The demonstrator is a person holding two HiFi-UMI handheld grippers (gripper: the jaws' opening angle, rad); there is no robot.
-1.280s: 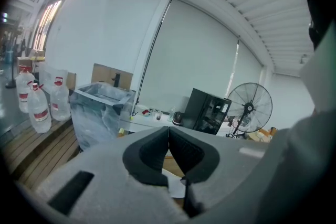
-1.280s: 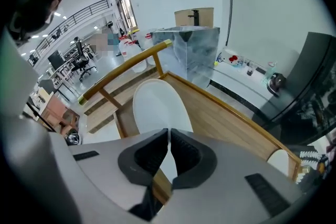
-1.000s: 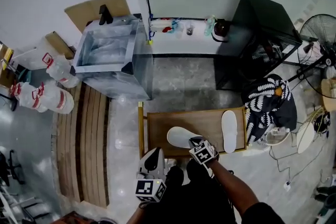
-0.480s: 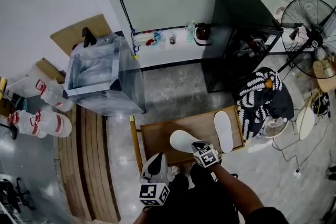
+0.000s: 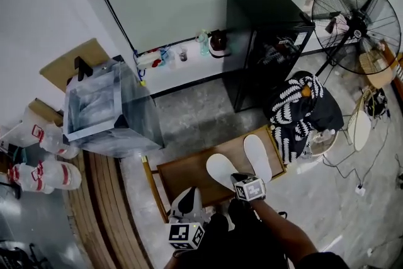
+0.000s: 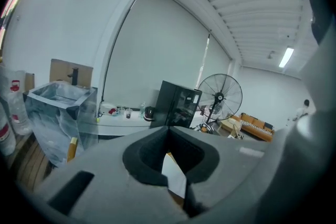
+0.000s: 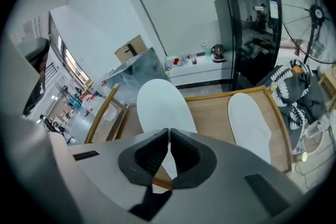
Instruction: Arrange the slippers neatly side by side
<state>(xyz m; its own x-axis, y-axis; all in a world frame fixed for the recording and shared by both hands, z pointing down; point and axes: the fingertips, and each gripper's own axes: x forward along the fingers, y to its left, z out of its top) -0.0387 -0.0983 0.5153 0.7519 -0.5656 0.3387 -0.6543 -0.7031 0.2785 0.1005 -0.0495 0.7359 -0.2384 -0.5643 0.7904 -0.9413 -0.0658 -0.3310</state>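
**Head view with both gripper views: pairing the slippers.** The right gripper (image 7: 169,139) is clamped on the heel edge of the held slipper (image 7: 160,105), whose white sole runs away from the jaws toward 12 o'clock. The second slipper (image 7: 252,120) lies flat on the wooden worktop (image 5: 184,174) at about 2 o'clock from the held one. The two are near each other but not touching, and their toes splay slightly apart. The left gripper (image 6: 168,131) is closed on nothing and hangs off the worktop's near edge at 7 o'clock, pointing out into the room.

Both slippers look thin, light and pliant, like the disposable foam or cloth kind. Such a slipper would probably droop or fold if lifted by one end, and slide readily over the smooth wood. A pinch at the heel rim, as here, suits dragging and pivoting. The toe likely needs swinging toward 1 o'clock to bring the pair parallel.
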